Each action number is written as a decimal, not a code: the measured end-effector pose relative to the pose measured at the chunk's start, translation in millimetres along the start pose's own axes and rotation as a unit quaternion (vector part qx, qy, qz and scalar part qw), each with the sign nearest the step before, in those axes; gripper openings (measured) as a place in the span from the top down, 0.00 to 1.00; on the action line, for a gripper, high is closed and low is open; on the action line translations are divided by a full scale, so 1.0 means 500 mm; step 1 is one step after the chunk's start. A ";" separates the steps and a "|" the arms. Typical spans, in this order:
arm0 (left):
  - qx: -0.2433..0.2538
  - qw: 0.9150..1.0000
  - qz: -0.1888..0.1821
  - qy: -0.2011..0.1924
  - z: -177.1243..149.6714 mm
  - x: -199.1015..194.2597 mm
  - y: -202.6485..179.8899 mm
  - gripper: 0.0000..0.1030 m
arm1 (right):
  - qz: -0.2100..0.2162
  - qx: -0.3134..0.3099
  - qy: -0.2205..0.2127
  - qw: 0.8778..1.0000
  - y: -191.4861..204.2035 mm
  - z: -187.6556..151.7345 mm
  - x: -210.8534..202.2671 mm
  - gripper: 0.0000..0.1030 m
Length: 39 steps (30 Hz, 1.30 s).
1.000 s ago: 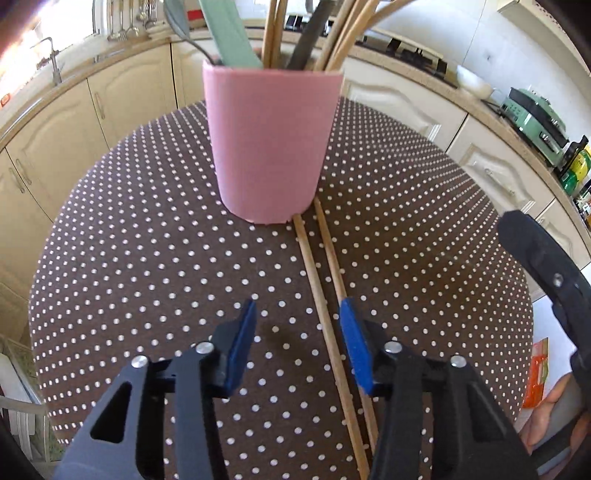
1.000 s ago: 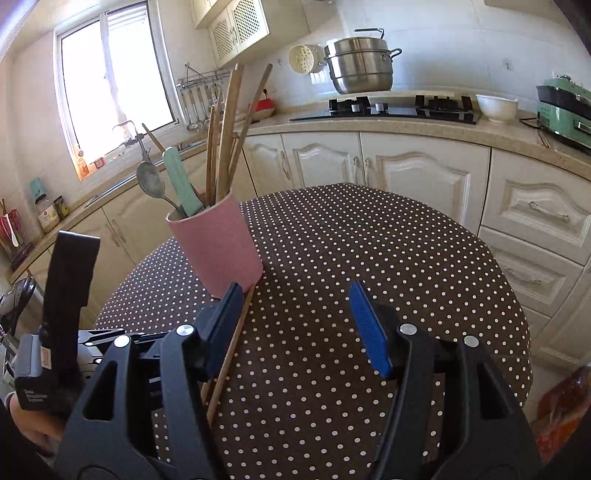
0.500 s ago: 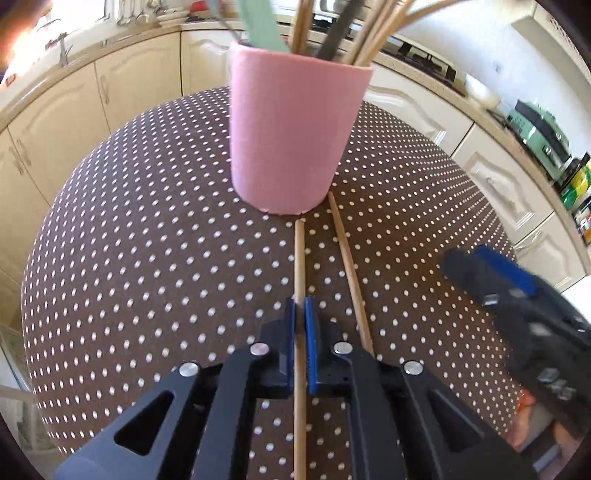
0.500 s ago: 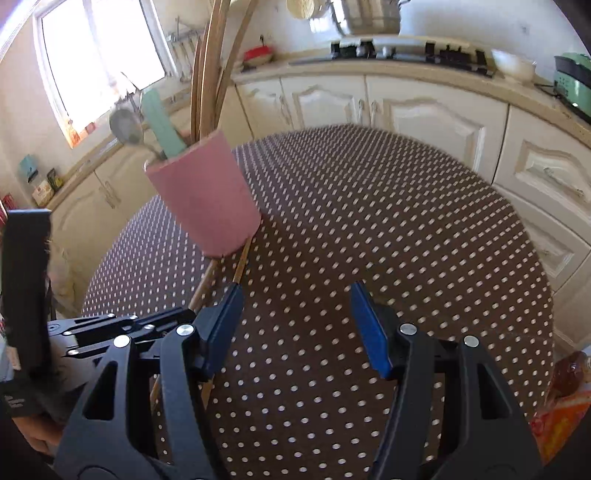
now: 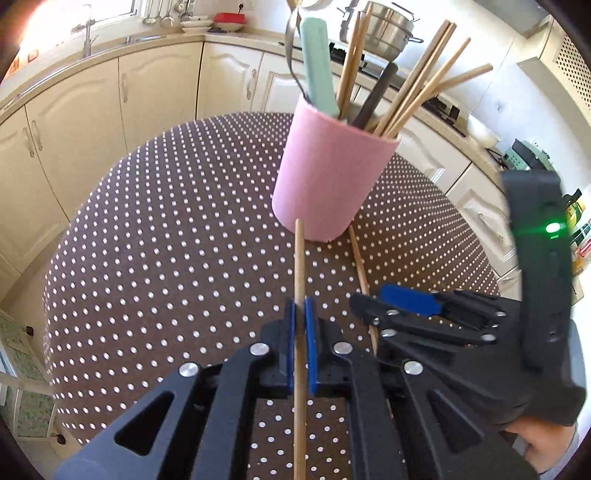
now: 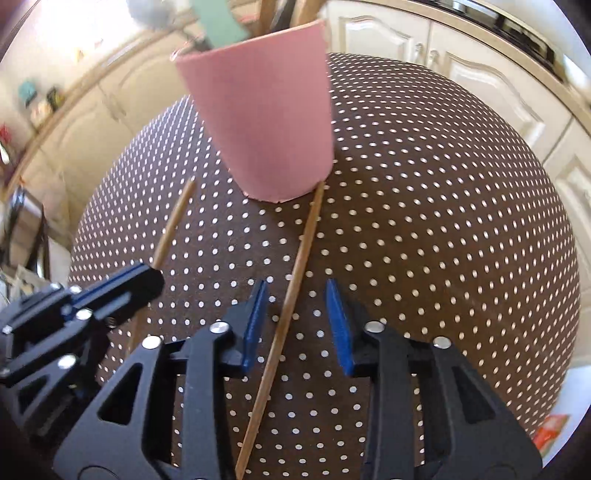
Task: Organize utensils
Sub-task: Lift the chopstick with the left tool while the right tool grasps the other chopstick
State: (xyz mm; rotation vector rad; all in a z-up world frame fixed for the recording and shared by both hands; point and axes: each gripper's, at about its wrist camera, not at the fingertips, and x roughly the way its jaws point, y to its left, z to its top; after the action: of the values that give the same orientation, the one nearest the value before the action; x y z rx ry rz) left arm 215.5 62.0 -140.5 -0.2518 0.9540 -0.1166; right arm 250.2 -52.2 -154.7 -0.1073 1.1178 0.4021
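left tongs [image 5: 301, 325] clamped on one chopstick [image 5: 299, 280] | your right tongs [image 6: 295, 321] closing, second chopstick [image 6: 295, 284] lying between them untouched, long axis toward pink cup [image 6: 266, 110] mid-bench [image 6: 443, 221]

Two loose chopsticks are counted on the table [image 6: 443, 221]: one chopstick [image 5: 300, 280] and a second chopstick [image 6: 291, 295]. One pink holder [image 5: 328, 184] is present. Two grippers are counted: the left gripper [image 5: 301, 314] and the right gripper [image 6: 295, 321]. One steel pot [image 5: 388, 33] is counted on the counter.
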 end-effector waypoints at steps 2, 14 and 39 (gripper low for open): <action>-0.001 1.000 -0.005 -0.009 0.002 -0.021 0.012 0.95 | -0.009 -0.008 0.007 1.000 0.001 0.005 0.004 0.89; -0.001 0.991 -0.056 -0.123 0.017 -0.097 -0.029 0.95 | 0.044 0.027 -0.035 0.998 -0.077 -0.037 -0.048 0.94; 0.032 0.911 -0.102 -0.399 0.141 -0.182 -0.108 0.95 | 0.100 0.031 -0.466 0.878 -0.094 0.048 -0.339 0.94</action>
State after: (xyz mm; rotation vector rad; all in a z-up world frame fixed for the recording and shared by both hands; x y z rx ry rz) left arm 221.6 40.1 -15.4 -0.3046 0.1052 -0.2160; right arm 224.3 -133.2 1.3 0.2490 0.1777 0.5208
